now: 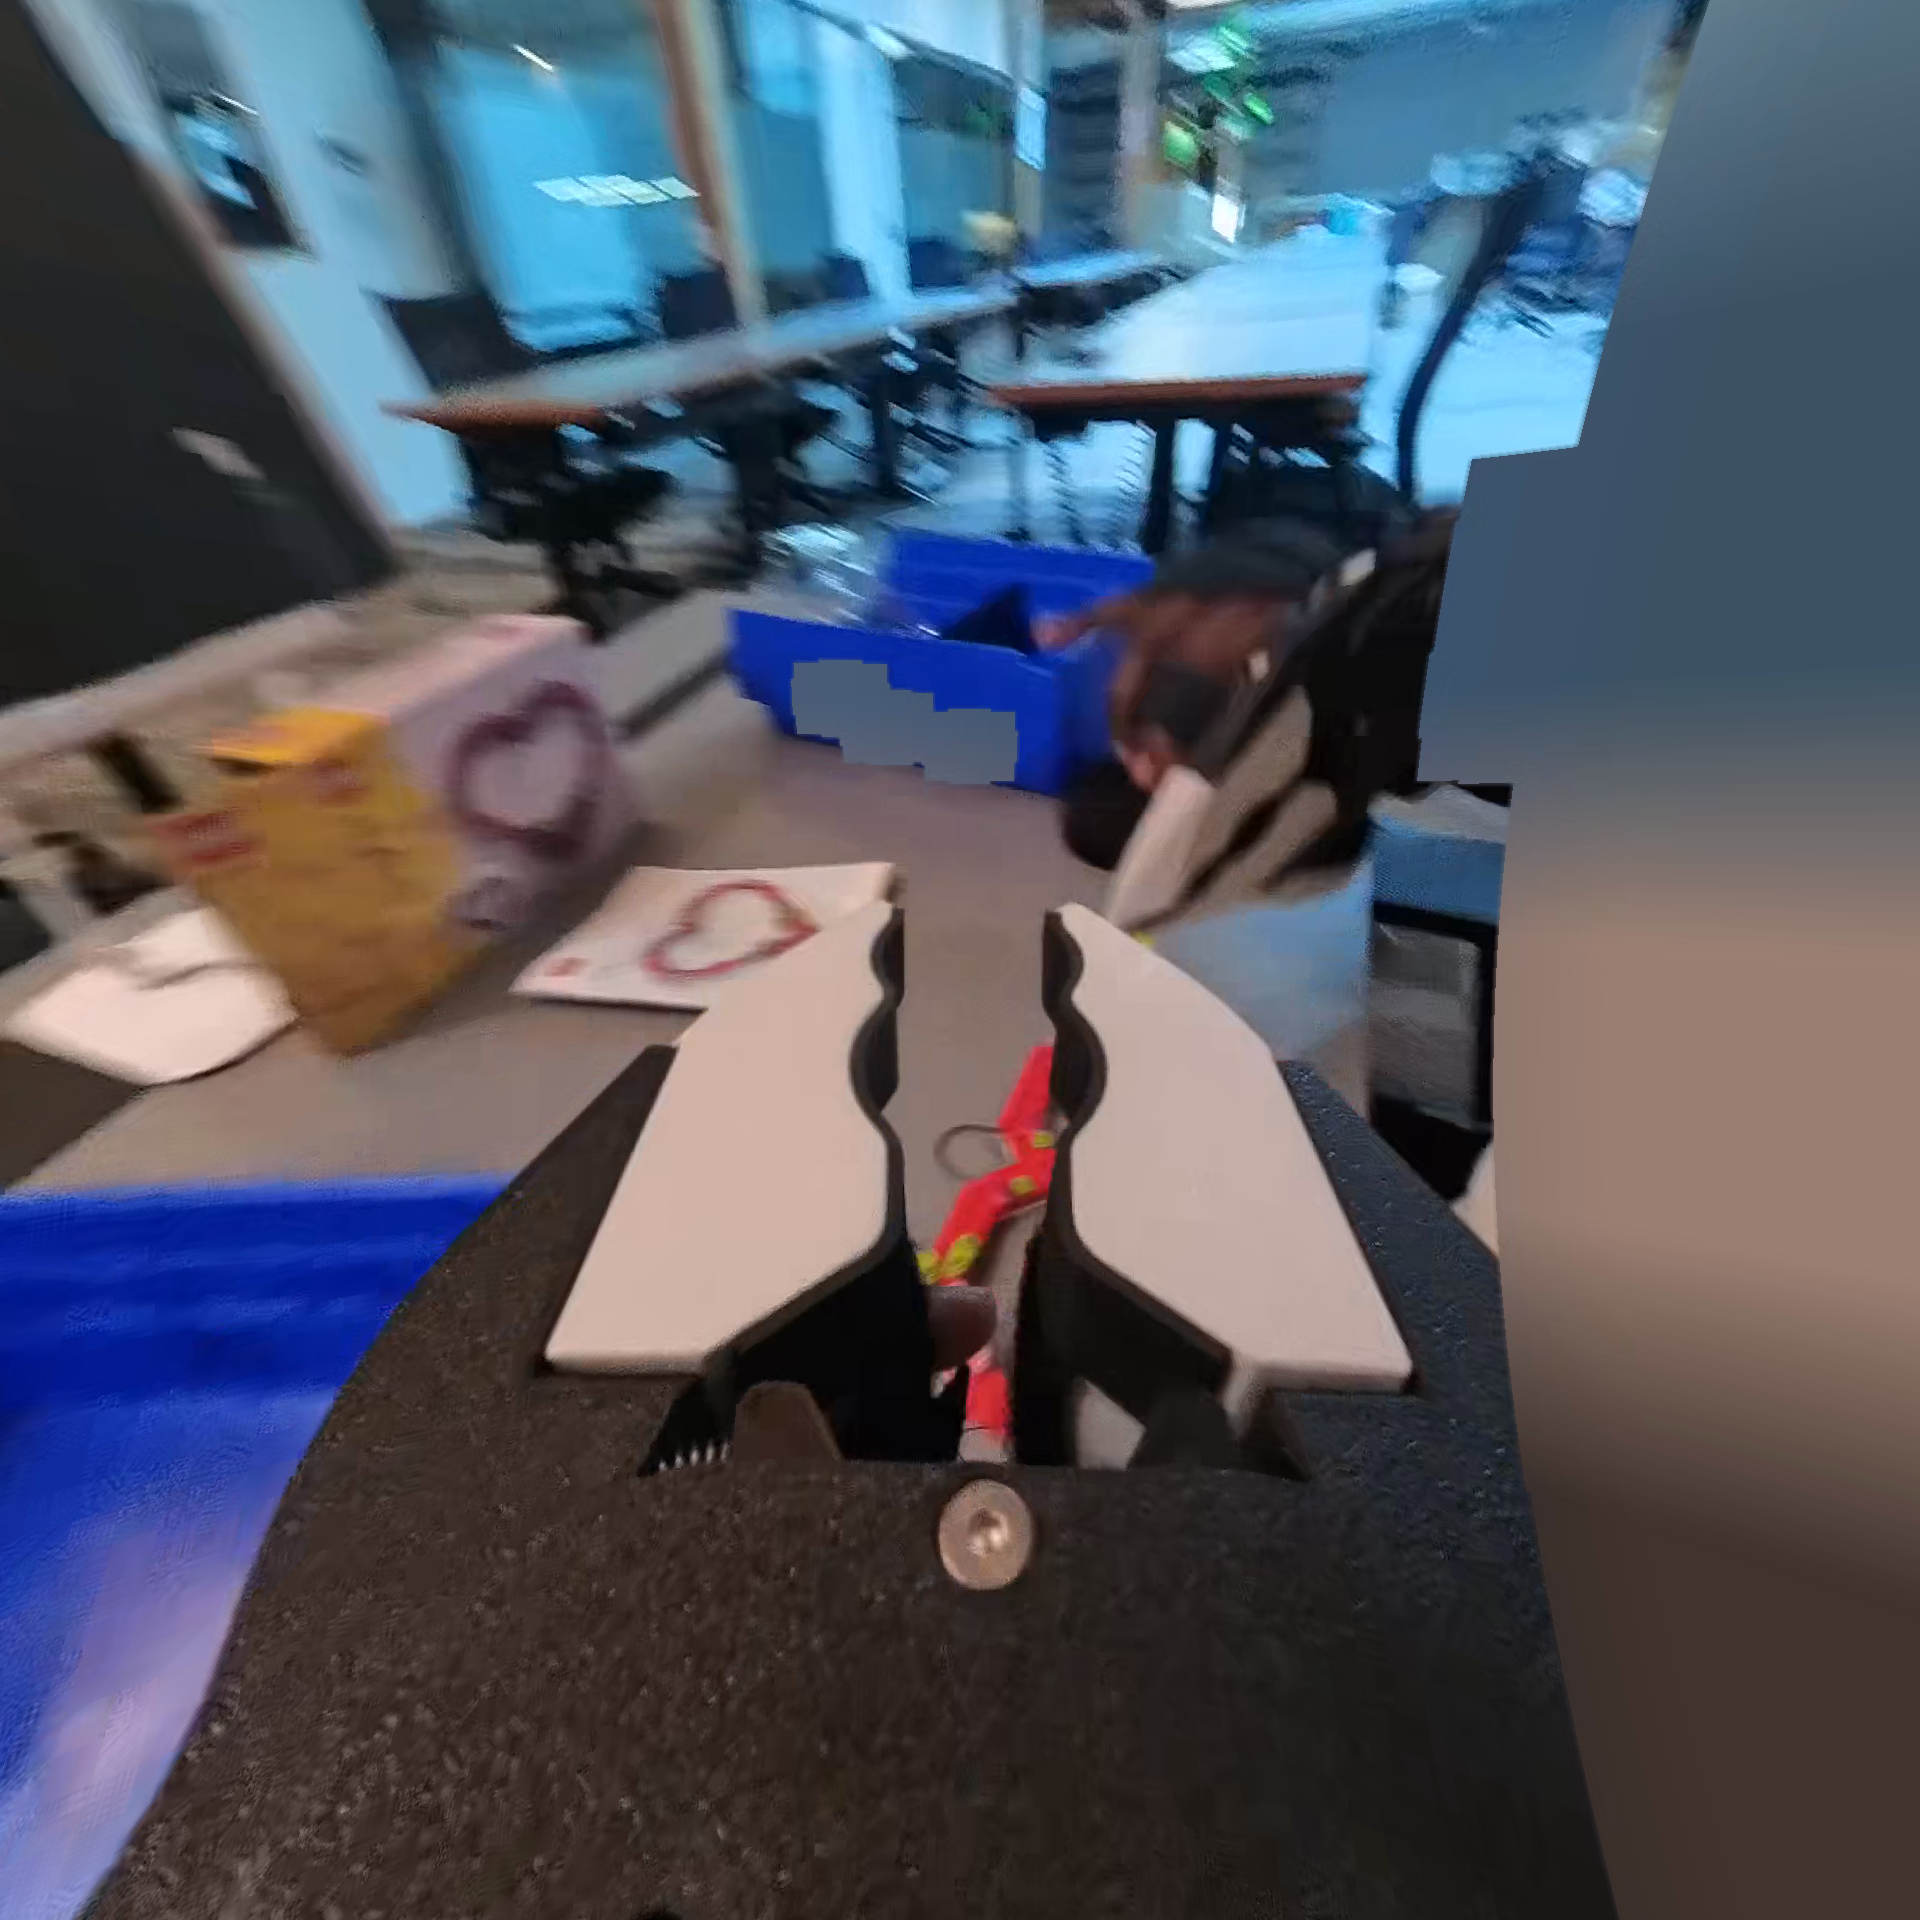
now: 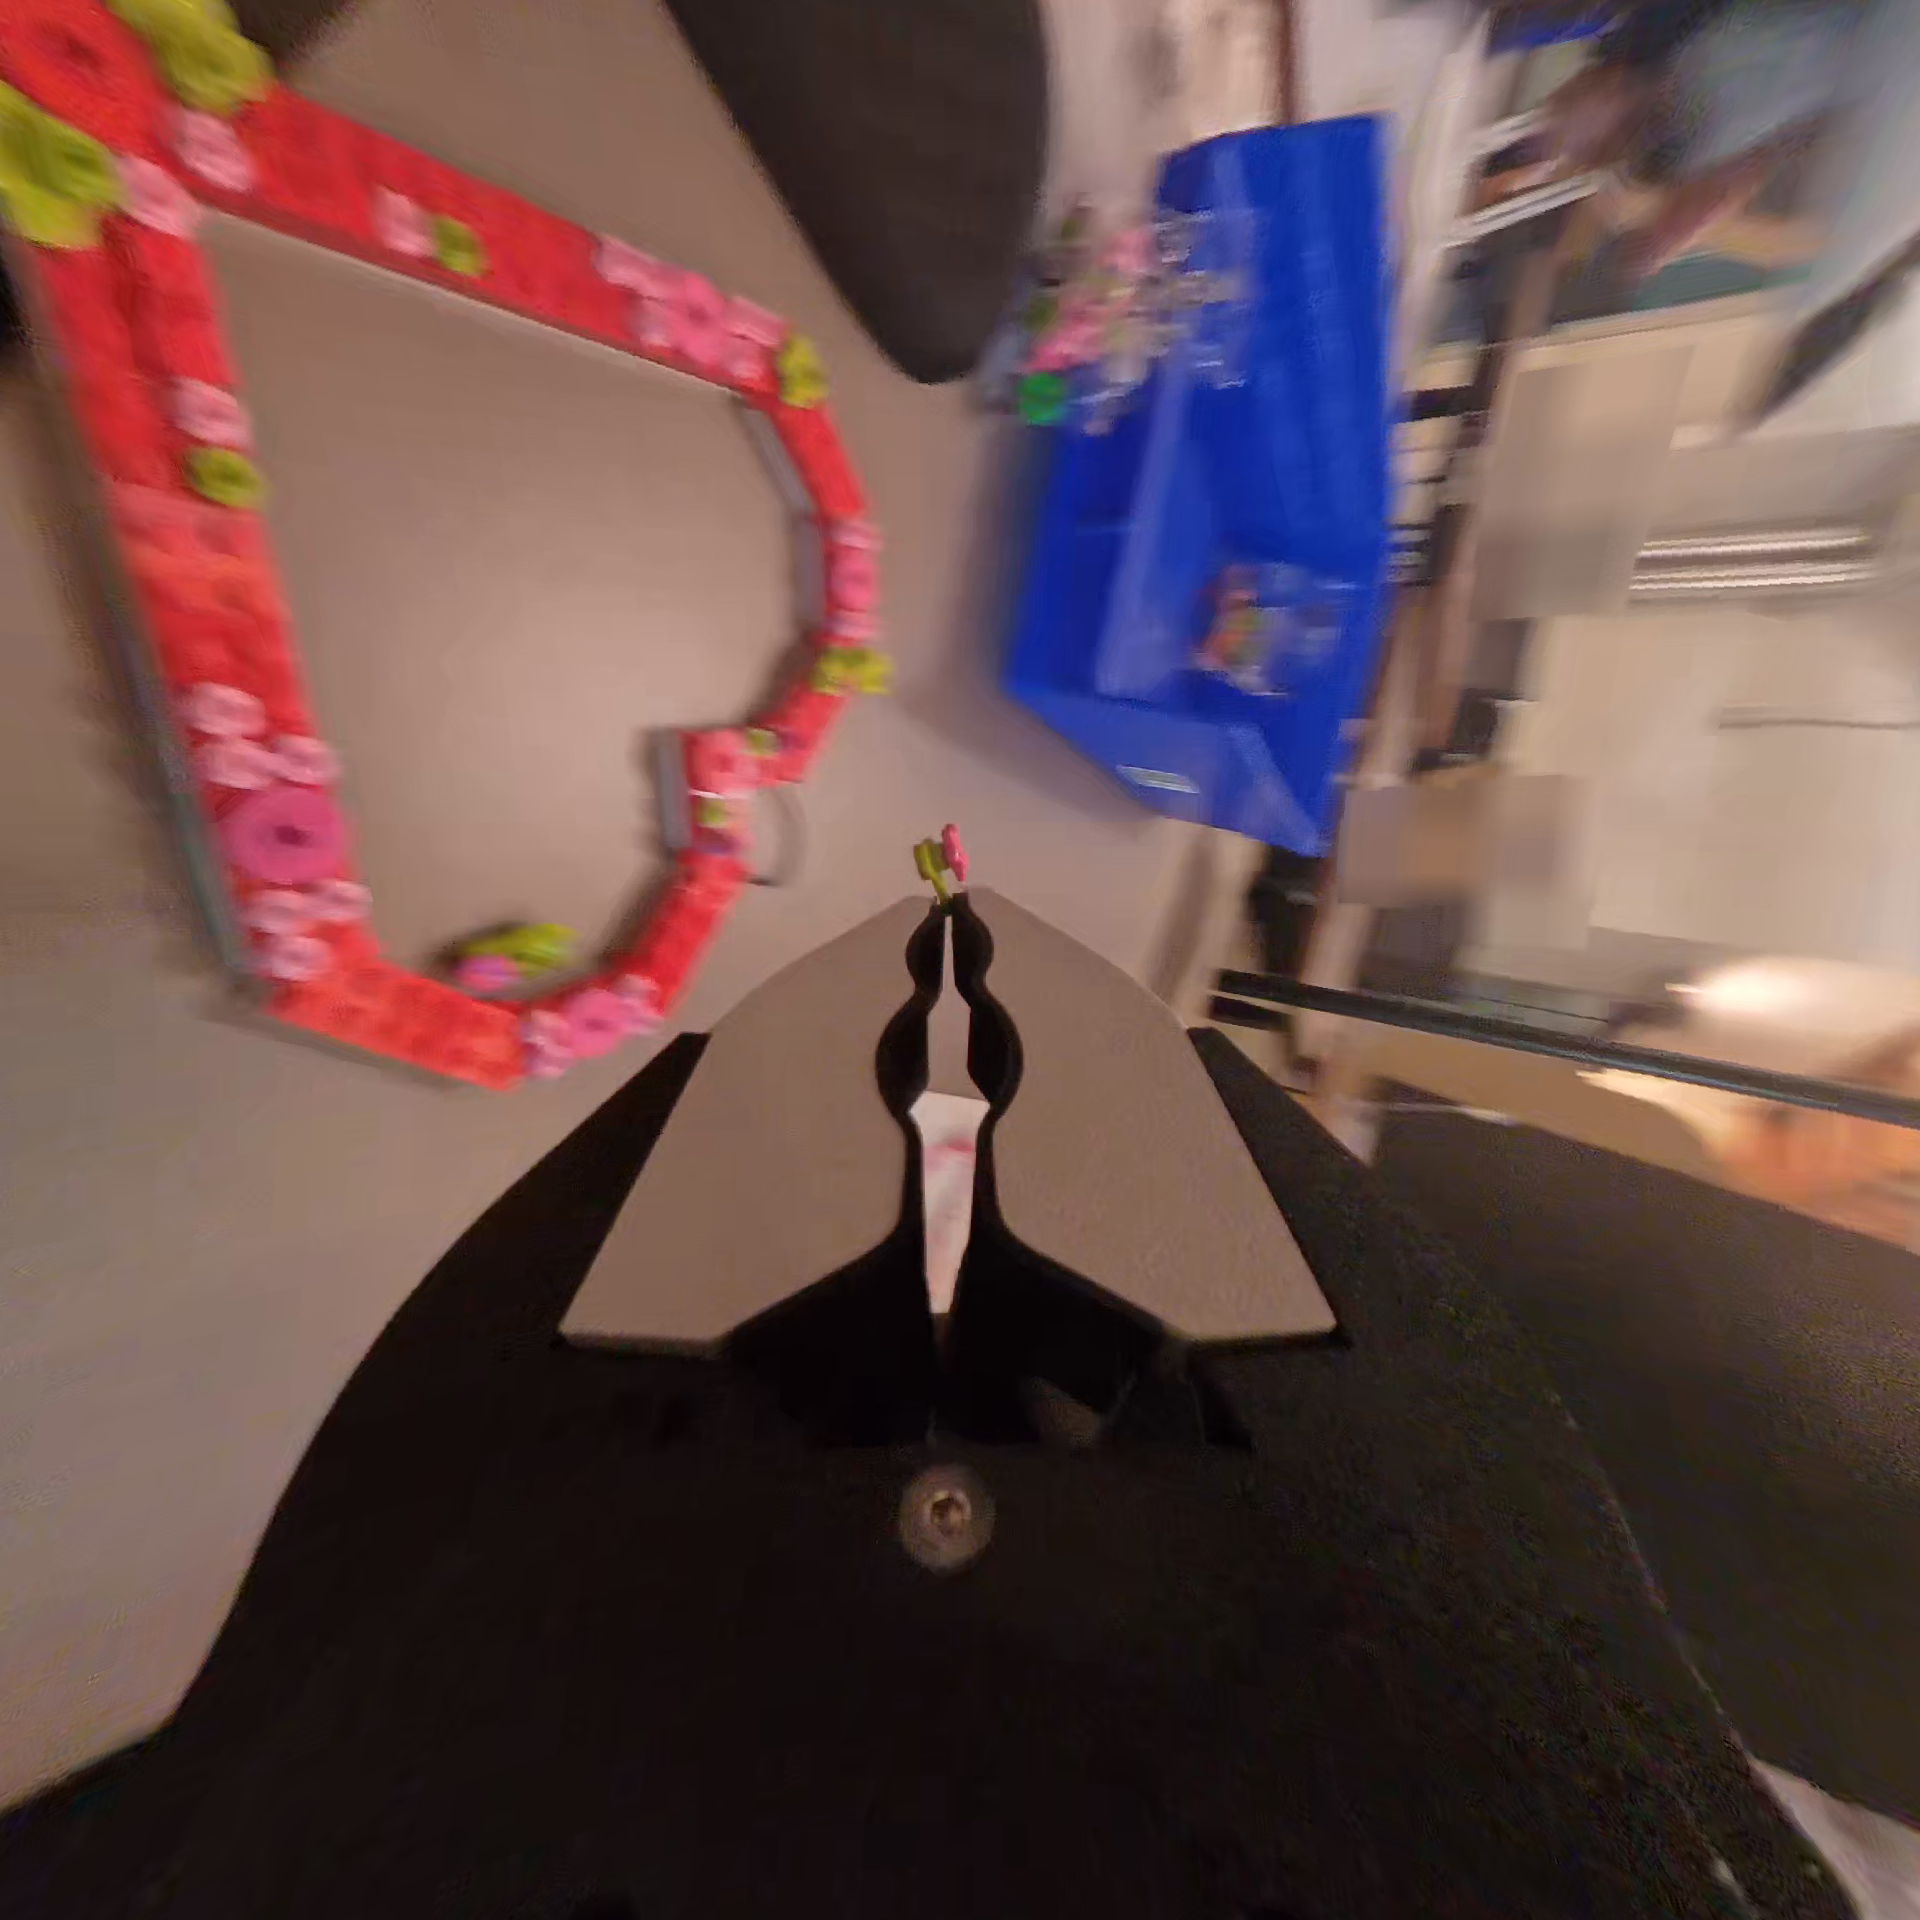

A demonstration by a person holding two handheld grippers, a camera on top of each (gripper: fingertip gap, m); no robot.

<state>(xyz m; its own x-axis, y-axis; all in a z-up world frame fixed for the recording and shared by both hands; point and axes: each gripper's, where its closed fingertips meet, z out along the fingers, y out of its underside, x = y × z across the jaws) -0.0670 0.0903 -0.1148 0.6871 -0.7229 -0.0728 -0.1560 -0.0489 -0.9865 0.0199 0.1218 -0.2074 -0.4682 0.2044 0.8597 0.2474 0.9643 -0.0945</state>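
Note:
A red heart-shaped brick frame point(image 2: 208, 582), studded with pink and green flower pieces, lies flat on the grey table point(image 2: 499, 540). My right gripper point(image 2: 951, 904) is shut on a small pink and green flower piece point(image 2: 943, 860), held at its tips above the table just right of the frame. My left gripper point(image 1: 971, 925) has its jaws a little apart. A red stretch of the frame point(image 1: 1023, 1122) shows through the gap below them; I cannot tell whether the fingers touch it. The left gripper's dark body point(image 2: 883, 156) shows at the top of the right wrist view.
A blue bin point(image 2: 1226, 582) with small loose pieces stands right of the frame. The left wrist view shows a yellow box point(image 1: 332, 862), a white box with a purple heart point(image 1: 530, 769), a printed sheet point(image 1: 717, 935), more blue bins point(image 1: 935, 665) and the other gripper point(image 1: 1195, 831). Both views are blurred.

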